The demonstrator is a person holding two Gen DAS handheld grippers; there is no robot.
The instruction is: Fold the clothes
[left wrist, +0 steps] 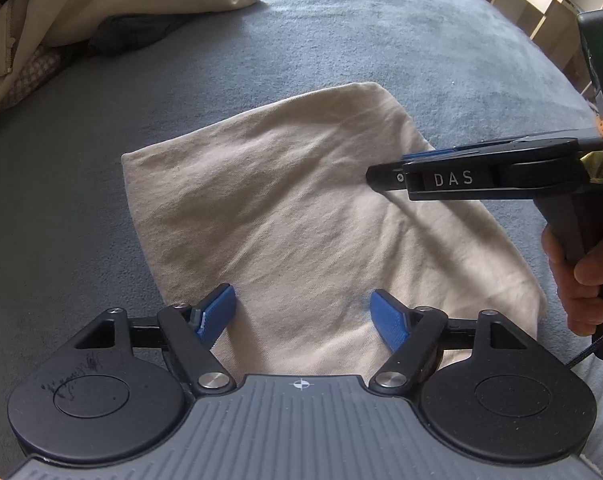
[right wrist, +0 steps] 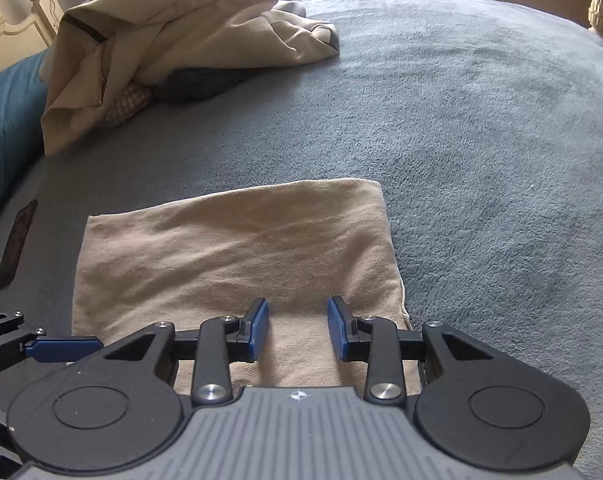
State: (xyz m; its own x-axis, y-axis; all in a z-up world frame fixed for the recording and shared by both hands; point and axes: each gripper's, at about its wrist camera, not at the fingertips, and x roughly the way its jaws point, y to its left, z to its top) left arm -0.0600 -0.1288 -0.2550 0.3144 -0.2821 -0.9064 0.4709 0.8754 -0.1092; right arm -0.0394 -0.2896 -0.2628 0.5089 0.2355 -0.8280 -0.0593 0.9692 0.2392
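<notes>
Lying flat on the blue-grey bedcover [right wrist: 481,128], the folded beige garment [left wrist: 285,208] sits under both of your grippers. Your left gripper [left wrist: 303,314] has its fingers spread wide over the near edge, nothing pinched. Your right gripper [right wrist: 297,330] hangs half-spread above the cloth's near right corner, gripping nothing. Unfolded clothes pile [right wrist: 173,32] occupies the cover's far left corner.

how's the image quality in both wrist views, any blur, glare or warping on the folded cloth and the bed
Left wrist view: folded beige cloth sharp, evenly lit; grey-blue bedcover bulges from fisheye warping; the right gripper casts a soft shadow on the cloth. Right wrist view: also sharp, the bedcover's far edge bows, window light washes out the top behind the heap of beige clothes.
</notes>
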